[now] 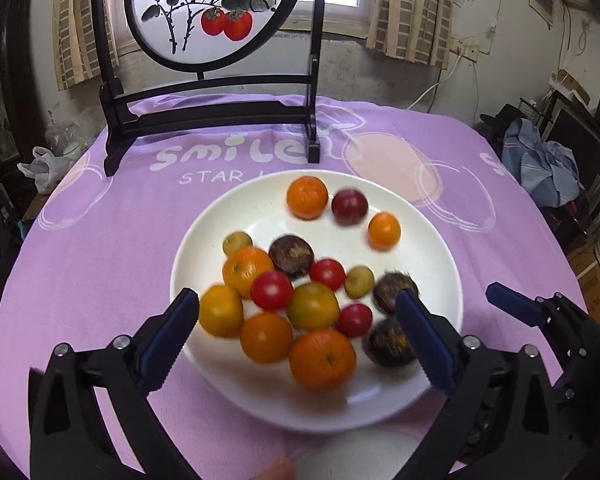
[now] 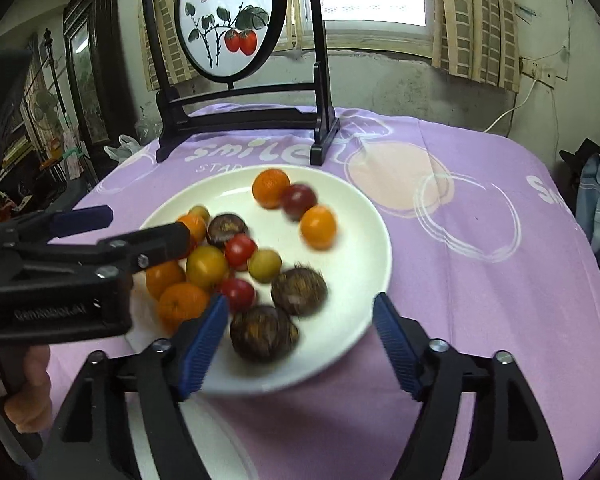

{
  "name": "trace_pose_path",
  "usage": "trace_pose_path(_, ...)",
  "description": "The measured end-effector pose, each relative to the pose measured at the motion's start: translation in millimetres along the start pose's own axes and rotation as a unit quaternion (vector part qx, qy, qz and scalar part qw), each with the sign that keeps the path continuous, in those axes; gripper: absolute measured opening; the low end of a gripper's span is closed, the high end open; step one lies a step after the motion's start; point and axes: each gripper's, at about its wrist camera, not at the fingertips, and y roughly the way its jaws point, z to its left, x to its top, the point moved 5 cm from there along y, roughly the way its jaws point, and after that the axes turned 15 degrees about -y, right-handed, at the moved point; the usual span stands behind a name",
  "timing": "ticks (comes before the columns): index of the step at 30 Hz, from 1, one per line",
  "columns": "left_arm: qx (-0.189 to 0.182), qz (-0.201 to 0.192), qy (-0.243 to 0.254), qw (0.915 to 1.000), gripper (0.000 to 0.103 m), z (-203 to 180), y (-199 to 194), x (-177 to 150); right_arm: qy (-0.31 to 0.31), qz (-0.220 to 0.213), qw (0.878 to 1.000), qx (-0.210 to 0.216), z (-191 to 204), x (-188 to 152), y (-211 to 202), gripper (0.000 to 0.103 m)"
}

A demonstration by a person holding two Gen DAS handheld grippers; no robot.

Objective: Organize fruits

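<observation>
A white plate [image 1: 224,208] [image 2: 352,280] sits on the purple cloth and holds several fruits, blurred in both views. Among them are oranges [image 1: 322,358], red tomatoes [image 1: 271,290], dark brown fruits [image 2: 263,333] and small yellow-green ones [image 2: 265,265]. My left gripper [image 1: 296,296] is open over the plate's near half, its blue pads on either side of the pile and touching no fruit. My right gripper [image 2: 300,302] is open over the plate's near right rim, above a dark brown fruit. The left gripper [image 2: 148,222] also shows at the left of the right wrist view, held by a hand [image 2: 24,400].
A black-framed standing screen [image 1: 204,20] painted with persimmons stands at the back of the table. Part of a second white dish [image 1: 352,456] lies just in front of the plate. The table edge drops off on the right, with clothes and boxes [image 1: 548,164] beyond.
</observation>
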Motion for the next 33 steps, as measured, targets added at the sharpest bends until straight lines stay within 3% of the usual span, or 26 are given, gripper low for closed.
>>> trace_pose_path(3, 0.006, -0.003, 0.005, 1.0, 0.098, 2.6, -11.7, -20.4, -0.002, 0.005, 1.0, -0.007, 3.2, -15.8, -9.3, 0.099)
trace_pose_path(8, 0.006, 0.01, 0.005, 0.9999, 0.099, 10.9, -23.8, -50.6, 0.001, 0.017, 0.999, -0.027, 3.9, -37.5, -21.6, 0.099)
trace_pose_path(15, -0.02, 0.047, -0.031, 0.9982, 0.099, 34.8, -32.3, -87.5, -0.007, 0.027, 0.998, -0.054, 4.4, -74.4, -36.8, 0.1)
trace_pose_path(21, 0.003, 0.014, -0.024, 0.9996, 0.099, 46.3, -43.3, -99.2, 0.01, 0.032, 0.998, -0.055, -3.5, -94.0, -42.3, 0.1)
trace_pose_path(28, 0.005, 0.023, -0.015, 0.9996, 0.099, 49.0, -37.5, -108.0, 0.012, 0.038, 0.997, -0.06, -6.4, -101.0, -42.3, 0.1)
trace_pose_path(33, 0.029, 0.019, -0.006, 0.9994, 0.099, 53.7, -25.2, -114.5, -0.005, 0.063, 0.993, -0.095, -8.0, -110.1, -39.0, 0.1)
